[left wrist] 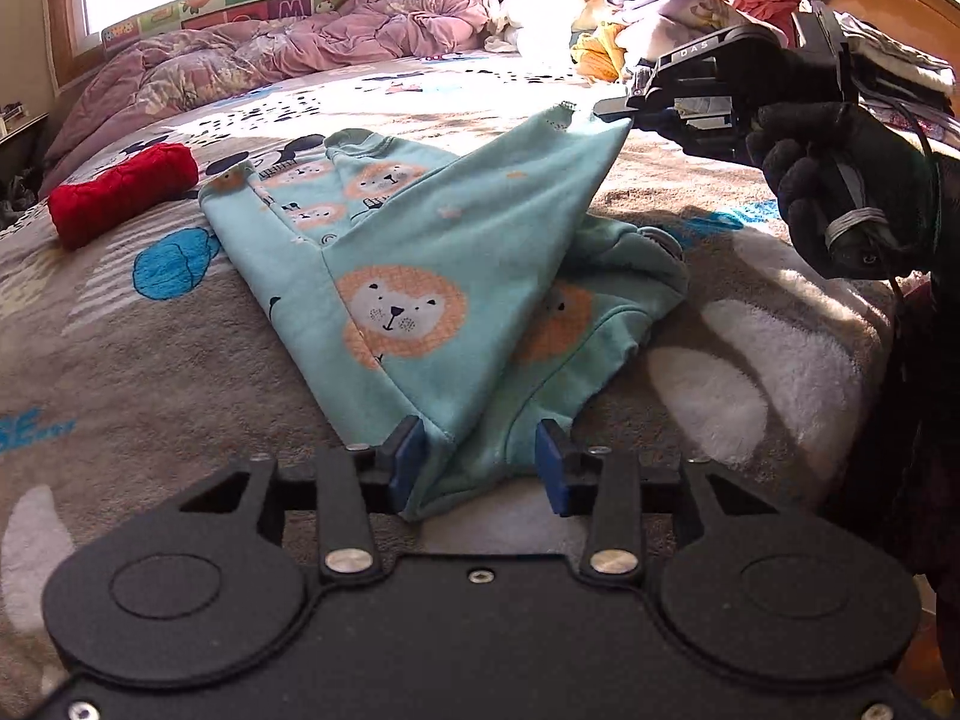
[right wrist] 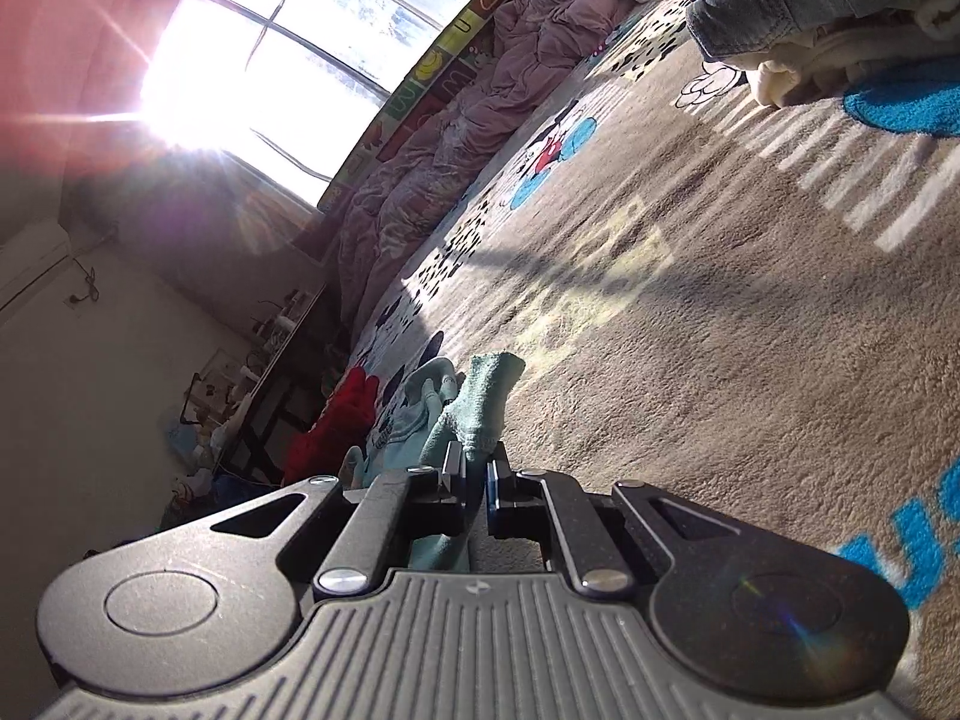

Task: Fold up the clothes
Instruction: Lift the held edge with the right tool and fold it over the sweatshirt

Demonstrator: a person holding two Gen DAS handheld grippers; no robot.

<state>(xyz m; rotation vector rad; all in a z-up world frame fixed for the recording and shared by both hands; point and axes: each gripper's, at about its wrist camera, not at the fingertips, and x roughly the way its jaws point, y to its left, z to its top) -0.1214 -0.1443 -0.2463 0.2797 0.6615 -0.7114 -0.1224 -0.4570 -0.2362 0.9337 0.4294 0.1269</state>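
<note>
A teal child's garment with orange lion faces lies on the patterned bed blanket. My left gripper is open, its blue pads on either side of the garment's near corner, which rests between them. My right gripper, held in a black-gloved hand, is shut on the garment's far corner and holds it lifted above the bed. In the right wrist view the right gripper pinches the teal cloth, with the camera tilted sideways.
A red knitted item lies left of the garment. A pink quilt is bunched at the back by the window. A pile of clothes sits at the back right, also in the right wrist view.
</note>
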